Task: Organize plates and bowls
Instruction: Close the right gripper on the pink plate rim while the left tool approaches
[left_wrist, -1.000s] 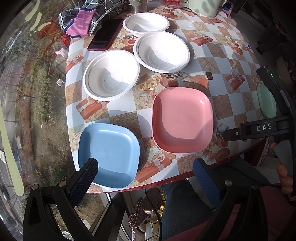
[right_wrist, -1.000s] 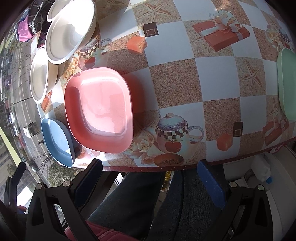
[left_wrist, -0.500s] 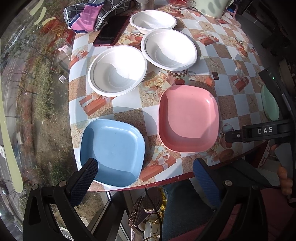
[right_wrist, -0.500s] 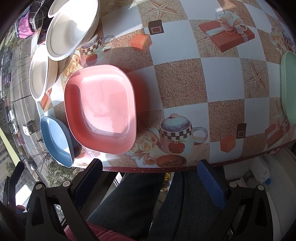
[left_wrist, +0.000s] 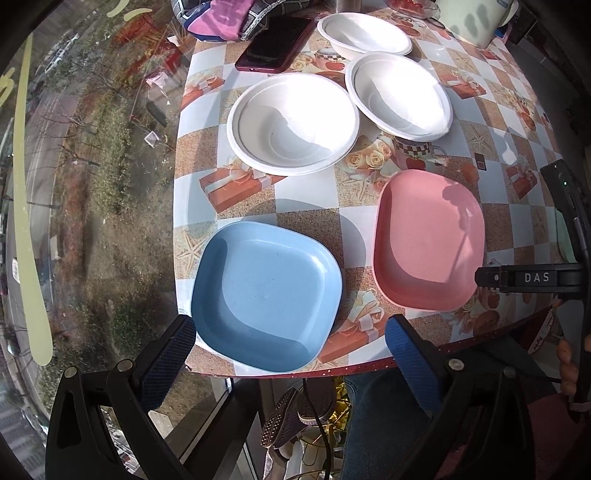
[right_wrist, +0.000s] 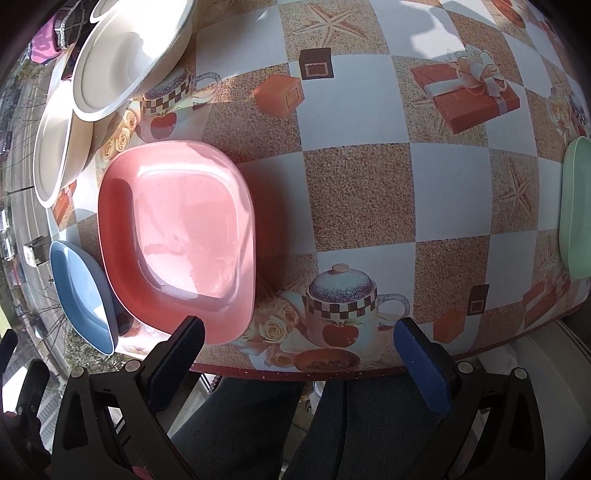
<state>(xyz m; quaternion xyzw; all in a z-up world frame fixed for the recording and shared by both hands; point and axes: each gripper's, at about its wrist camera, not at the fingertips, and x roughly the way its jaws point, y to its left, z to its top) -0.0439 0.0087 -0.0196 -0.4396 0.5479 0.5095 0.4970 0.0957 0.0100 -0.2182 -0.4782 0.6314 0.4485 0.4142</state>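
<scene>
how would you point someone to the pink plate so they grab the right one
Start at the table with the checkered gift-and-teapot cloth and look along its near edge, by the person's knees. Two rounded-square plates lie there side by side, apart: the blue plate toward the window and the pink plate beside it. It is the only pink dish; the three bowls behind are round and white.

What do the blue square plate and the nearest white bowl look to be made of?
Blue square plate: probably matte plastic or melamine, with even colour and soft, dull highlights. Nearest white round bowl: likely moulded paper pulp or foam, judging by its chalky surface and thin rolled rim; ceramic can't be ruled out.
</scene>
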